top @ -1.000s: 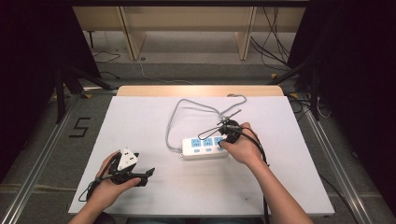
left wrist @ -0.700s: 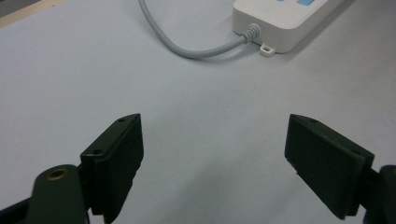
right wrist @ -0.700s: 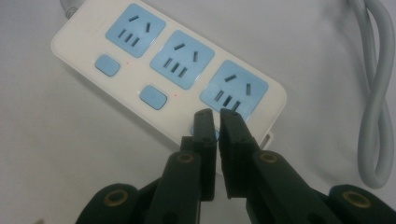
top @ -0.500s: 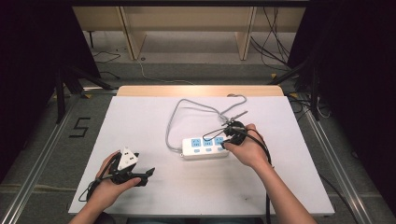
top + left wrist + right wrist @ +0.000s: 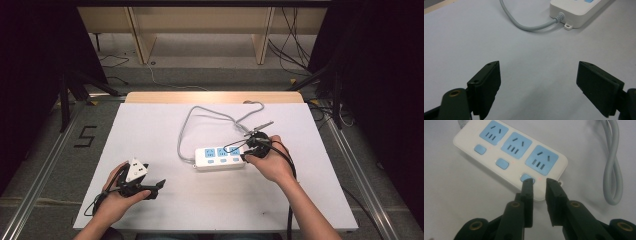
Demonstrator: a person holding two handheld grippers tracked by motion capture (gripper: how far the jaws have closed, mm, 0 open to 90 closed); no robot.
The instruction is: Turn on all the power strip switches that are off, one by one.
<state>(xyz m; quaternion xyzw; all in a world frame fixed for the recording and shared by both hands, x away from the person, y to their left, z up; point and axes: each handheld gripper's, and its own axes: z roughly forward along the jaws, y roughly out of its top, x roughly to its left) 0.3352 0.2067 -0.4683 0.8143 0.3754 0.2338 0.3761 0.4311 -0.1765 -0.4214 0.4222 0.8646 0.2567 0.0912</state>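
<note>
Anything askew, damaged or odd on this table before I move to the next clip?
Nothing stands out. The white power strip lies flat and intact on the table, its grey cable loosely looped behind it; no plugs are inserted.

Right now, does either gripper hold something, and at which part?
Nothing is held. The right gripper has just been opening; its jaws stand slightly apart over the power strip, with nothing between them. The left gripper is wide open above the bare table.

**Both hands low, jaws apart**

Your right gripper (image 5: 539, 185) points forward and down, its jaws having just been opening to a narrow gap with nothing between them. Your left gripper (image 5: 537, 87) rests low with jaws spread wide, empty.
</note>
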